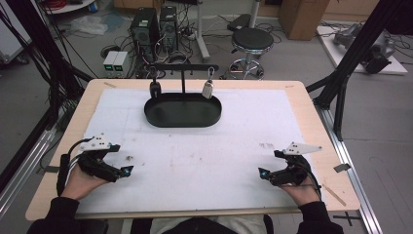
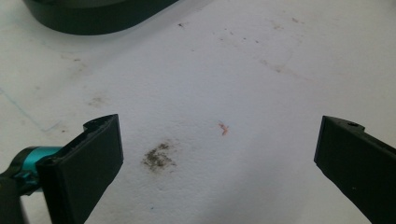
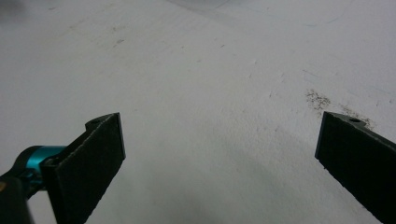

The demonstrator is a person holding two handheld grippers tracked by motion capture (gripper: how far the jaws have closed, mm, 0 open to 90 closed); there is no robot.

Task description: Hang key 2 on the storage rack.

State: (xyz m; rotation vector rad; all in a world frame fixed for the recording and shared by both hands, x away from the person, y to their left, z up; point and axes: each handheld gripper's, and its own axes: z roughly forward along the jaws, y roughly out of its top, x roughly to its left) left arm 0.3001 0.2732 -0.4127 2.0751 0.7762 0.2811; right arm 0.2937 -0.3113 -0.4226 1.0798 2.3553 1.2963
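Both grippers (image 1: 127, 170) (image 1: 262, 172) agape, seemingly well short of tray (image 1: 182, 119)

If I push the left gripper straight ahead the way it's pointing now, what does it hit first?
Probably nothing at first: the left gripper stands open over the bare white mat. Farther on and slightly left lies the black tray, though depth is hard to judge.
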